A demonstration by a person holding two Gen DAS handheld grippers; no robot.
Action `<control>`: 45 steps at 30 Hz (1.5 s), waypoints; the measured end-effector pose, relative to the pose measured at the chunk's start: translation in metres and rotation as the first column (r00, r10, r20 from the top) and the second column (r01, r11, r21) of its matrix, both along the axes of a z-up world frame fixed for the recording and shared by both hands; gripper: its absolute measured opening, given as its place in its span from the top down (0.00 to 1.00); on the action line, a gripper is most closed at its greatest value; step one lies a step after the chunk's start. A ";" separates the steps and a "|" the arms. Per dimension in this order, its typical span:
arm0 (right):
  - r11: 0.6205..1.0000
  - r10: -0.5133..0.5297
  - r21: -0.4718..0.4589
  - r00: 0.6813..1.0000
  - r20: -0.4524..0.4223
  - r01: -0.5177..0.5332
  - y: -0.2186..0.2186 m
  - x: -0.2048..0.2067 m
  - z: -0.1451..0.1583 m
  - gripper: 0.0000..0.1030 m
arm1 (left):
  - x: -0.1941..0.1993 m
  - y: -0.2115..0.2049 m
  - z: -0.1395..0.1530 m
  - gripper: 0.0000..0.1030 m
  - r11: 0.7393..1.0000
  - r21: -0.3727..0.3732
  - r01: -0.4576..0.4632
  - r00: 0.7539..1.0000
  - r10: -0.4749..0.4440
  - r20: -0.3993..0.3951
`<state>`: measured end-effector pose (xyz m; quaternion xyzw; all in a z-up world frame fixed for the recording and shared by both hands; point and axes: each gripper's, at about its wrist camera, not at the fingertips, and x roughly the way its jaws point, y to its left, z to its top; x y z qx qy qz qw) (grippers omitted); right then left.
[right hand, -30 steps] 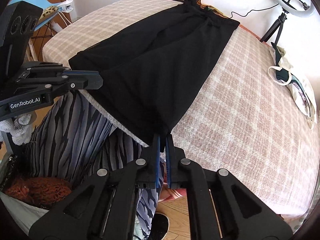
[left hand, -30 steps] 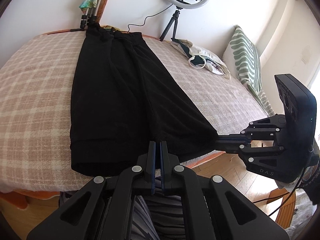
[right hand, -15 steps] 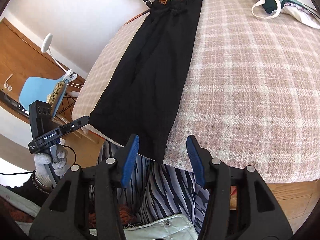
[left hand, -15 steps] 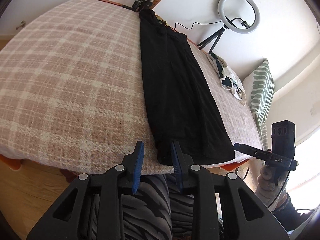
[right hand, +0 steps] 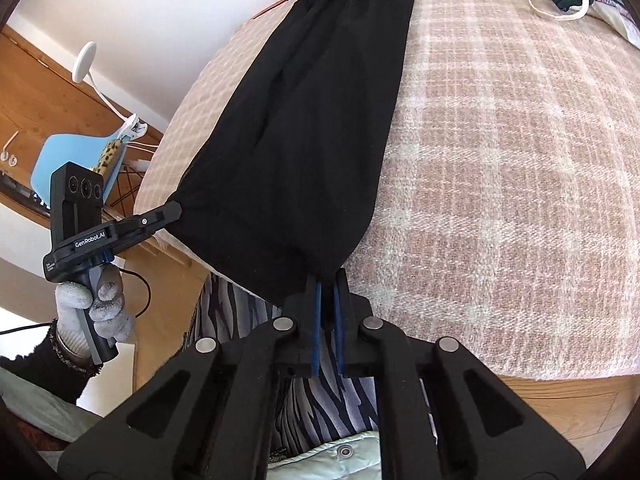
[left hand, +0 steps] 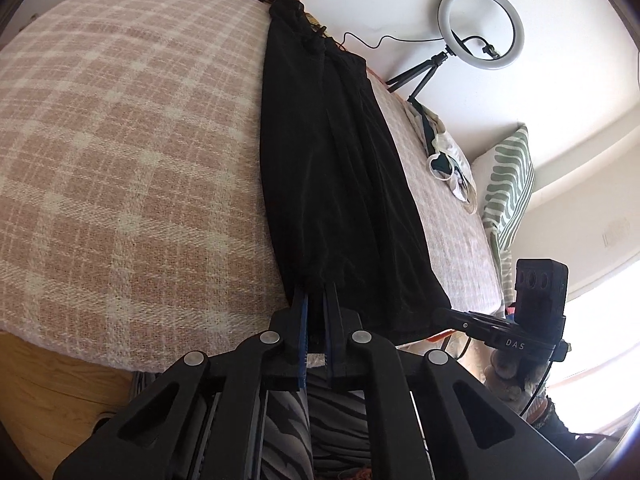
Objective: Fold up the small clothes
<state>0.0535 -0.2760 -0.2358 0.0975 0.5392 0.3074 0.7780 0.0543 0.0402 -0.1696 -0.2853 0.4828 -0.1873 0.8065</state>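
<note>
Left wrist view, left gripper (left hand: 316,300) clamping black shorts (left hand: 340,184) near hem corner, right gripper (right hand: 328,280) likewise, plaid bed (right hand: 500,160) beneath.

I see shorts (left hand: 340,184) lying lengthwise on bed (left hand: 120,160), waistband at far edge, hems at near edge. My left gripper (left hand: 316,304) at one near hem corner, right gripper (right hand: 326,284) at other. Ring light (left hand: 480,26) behind bed, far right. Tote bag (left hand: 448,160) on bed right of shorts; pillow (left hand: 508,184) beyond it.
</note>
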 end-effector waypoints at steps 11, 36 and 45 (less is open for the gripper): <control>0.996 -0.029 0.079 0.999 -0.017 0.030 -0.012 -0.002 -0.010 0.95 | -0.002 0.005 -0.003 0.96 0.998 0.057 0.008 1.000 -0.008 -0.006; 0.968 -0.131 0.224 0.988 0.086 0.109 -0.033 0.075 0.043 0.95 | 0.092 0.008 0.053 0.96 0.999 0.042 -0.010 0.987 0.003 0.159; 0.973 -0.171 0.168 0.982 0.079 0.156 -0.019 0.138 0.042 0.95 | 0.141 0.013 0.045 0.96 0.997 0.059 -0.044 0.987 0.035 0.157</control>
